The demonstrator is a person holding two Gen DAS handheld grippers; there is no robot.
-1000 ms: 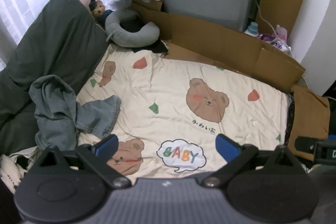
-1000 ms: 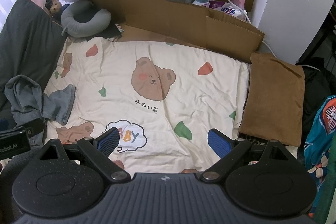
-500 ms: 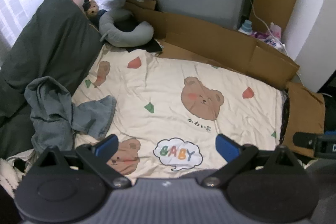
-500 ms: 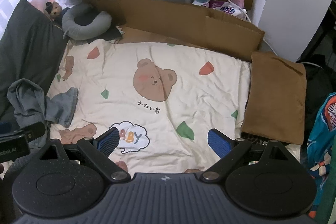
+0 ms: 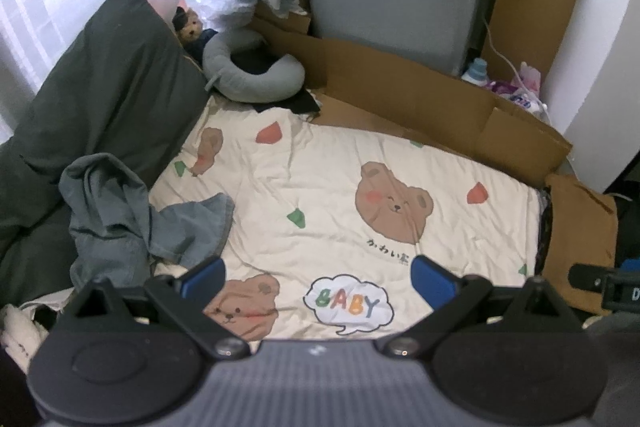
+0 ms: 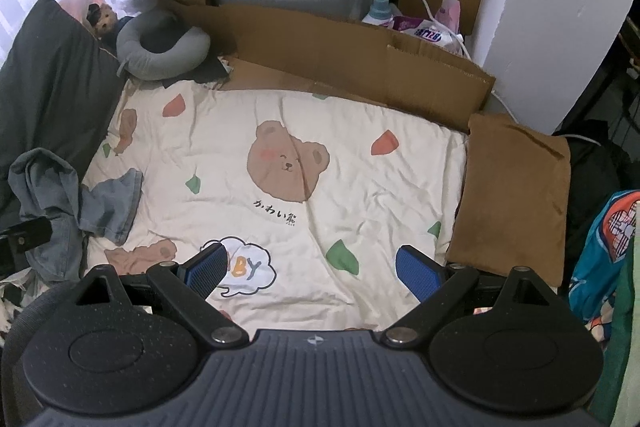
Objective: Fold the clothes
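A crumpled blue-grey denim garment (image 5: 132, 219) lies bunched at the left edge of the cream bear-print blanket (image 5: 320, 187), partly draped on the dark pillow. The right wrist view shows the same denim garment (image 6: 76, 203) at far left. My left gripper (image 5: 316, 279) hovers open above the blanket's near edge, just right of the denim, holding nothing. My right gripper (image 6: 310, 267) is open too, empty, over the near middle of the blanket (image 6: 360, 187) by the "BABY" print.
A dark green pillow (image 5: 100, 99) lines the left side. A grey neck pillow (image 5: 256, 75) and a small teddy (image 5: 188, 27) sit at the back left. Cardboard (image 6: 360, 55) walls the far edge. A brown cushion (image 6: 516, 195) lies right; colourful clothes (image 6: 604, 247) hang beyond it.
Both grippers have drawn slightly back and up, so the blanket and denim sit a little farther off in each view. The jaws stayed open; nothing on the bed moved.
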